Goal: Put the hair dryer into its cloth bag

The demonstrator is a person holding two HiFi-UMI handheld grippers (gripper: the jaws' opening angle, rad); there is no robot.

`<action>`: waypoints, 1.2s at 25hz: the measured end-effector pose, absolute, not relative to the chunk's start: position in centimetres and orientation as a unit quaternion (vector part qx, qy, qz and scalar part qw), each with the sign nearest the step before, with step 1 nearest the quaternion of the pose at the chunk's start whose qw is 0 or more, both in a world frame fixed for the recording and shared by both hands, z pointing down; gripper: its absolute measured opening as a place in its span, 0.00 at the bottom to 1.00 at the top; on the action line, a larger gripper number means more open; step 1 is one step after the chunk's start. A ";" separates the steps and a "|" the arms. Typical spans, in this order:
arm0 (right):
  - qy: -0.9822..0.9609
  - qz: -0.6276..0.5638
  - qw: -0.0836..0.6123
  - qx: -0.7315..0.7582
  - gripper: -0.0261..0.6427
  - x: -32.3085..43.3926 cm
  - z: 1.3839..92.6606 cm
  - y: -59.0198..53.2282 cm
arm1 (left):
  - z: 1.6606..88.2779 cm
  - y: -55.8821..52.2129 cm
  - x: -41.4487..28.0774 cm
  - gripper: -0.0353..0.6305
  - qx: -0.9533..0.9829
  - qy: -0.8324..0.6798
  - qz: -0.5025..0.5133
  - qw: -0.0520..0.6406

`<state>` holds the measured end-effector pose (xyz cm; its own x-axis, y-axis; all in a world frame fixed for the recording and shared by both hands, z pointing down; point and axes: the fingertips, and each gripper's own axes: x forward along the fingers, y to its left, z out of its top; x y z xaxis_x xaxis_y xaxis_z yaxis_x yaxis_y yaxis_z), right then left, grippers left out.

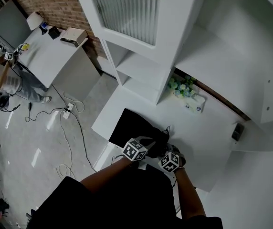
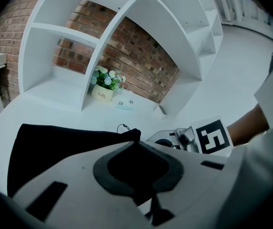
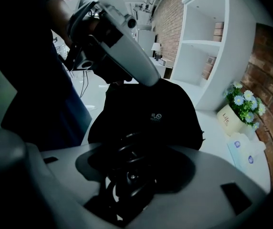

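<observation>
Bright even indoor light, soft shadows, strong fisheye bending, dark corners in gripper views

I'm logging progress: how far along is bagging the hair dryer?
Done: the left gripper pinches the edge of the bag, holding it up. In hand: the right gripper seems to grip the dryer, cord coiled, just outside the bag. Left: slide the dryer in; it is not yet inside.
</observation>
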<state>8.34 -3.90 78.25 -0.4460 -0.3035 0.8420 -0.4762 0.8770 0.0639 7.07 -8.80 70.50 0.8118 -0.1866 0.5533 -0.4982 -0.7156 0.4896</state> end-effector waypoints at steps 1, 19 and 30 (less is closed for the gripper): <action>-0.847 0.094 0.469 0.232 0.41 8.1 78.2 -4.1 | 70.4 -8.7 7.1 0.11 0.896 -0.188 0.239 0.325; -0.840 0.116 0.481 0.220 0.41 7.7 81.1 -4.9 | 70.8 -8.3 6.6 0.11 0.894 -0.184 0.246 0.328; -0.830 0.141 0.480 0.247 0.46 8.1 80.5 -4.8 | 71.3 -7.8 6.7 0.11 0.894 -0.177 0.246 0.331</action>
<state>8.12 -4.77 80.53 -0.4181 -0.2749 0.8658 -0.5454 0.8381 0.0028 6.73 -7.85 71.27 0.8157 -0.1541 0.5576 -0.4801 -0.7181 0.5038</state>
